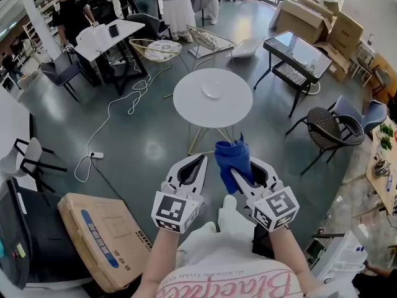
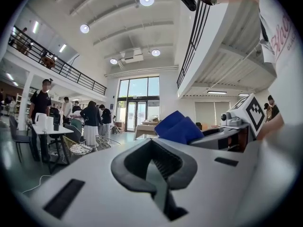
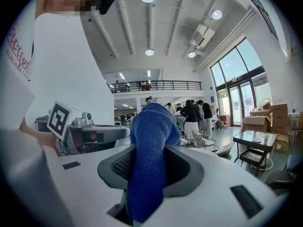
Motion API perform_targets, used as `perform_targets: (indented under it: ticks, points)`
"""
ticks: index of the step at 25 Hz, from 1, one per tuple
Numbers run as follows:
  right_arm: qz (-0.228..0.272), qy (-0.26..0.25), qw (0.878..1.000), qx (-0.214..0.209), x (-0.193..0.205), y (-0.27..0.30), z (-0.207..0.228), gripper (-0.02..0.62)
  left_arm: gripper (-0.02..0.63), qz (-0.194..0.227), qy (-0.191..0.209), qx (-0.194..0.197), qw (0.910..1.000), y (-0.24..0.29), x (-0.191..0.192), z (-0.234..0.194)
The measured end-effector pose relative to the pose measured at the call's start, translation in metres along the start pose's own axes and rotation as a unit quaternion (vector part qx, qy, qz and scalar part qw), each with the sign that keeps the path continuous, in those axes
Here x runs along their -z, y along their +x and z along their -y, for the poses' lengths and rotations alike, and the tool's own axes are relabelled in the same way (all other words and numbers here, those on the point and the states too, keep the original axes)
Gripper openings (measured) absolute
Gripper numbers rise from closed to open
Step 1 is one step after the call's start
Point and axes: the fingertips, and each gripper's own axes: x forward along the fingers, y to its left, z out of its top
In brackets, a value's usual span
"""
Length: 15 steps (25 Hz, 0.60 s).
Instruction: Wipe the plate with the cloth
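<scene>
Both grippers are held side by side, close together in front of the person's chest, pointing roughly level toward the far round table. Forearms [image 1: 158, 259] enter from the near edge and end behind the marker cubes [image 1: 175, 211].

Left gripper [image 2: 158, 176]: jaws closed on each other, nothing between them.

Right gripper [image 3: 147, 174]: jaws clamped on the blue cloth [image 3: 150, 141], which stands up out of them in a bunched fold.

Plate [image 1: 212, 90]: white, lying about centre on the round white table [image 1: 189, 107], straight ahead and well apart from both grippers. Grey floor lies between.

Around:
- cardboard box [image 1: 102, 238], near left
- white cable [image 1: 118, 110], trailing on the floor left of the round table
- black glass-top table [image 1: 296, 53], far right
- wicker chair [image 1: 332, 132], right
- people [image 1: 180, 5] standing by a white desk [image 1: 99, 39], far left

In the head view the cloth covers part of the round table's legs. The plate is too small there to tell its surface condition. The person's shirt hides the floor nearest.
</scene>
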Motion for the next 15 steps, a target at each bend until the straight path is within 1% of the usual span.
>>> perform_targets:
  ticks: [3,6,10,15]
  points:
    - [-0.001,0.002,1.000,0.006,0.000,0.014,0.012,0.147,0.006,-0.005,-0.007,-0.002,1.0000,0.013,0.003,-0.013]
    - [-0.001,0.009,1.000,0.011,0.000,0.031,0.028,0.147,0.006,-0.013,-0.004,-0.004,0.9999,0.030,0.006,-0.024]
    - [-0.004,0.011,1.000,0.008,0.001,0.053,0.053,0.147,0.007,-0.017,-0.003,-0.013,0.9998,0.057,0.010,-0.040]
    - [-0.006,0.019,1.000,-0.002,0.001,0.083,0.095,0.147,0.006,-0.020,-0.003,-0.030,0.9994,0.103,0.010,-0.065]
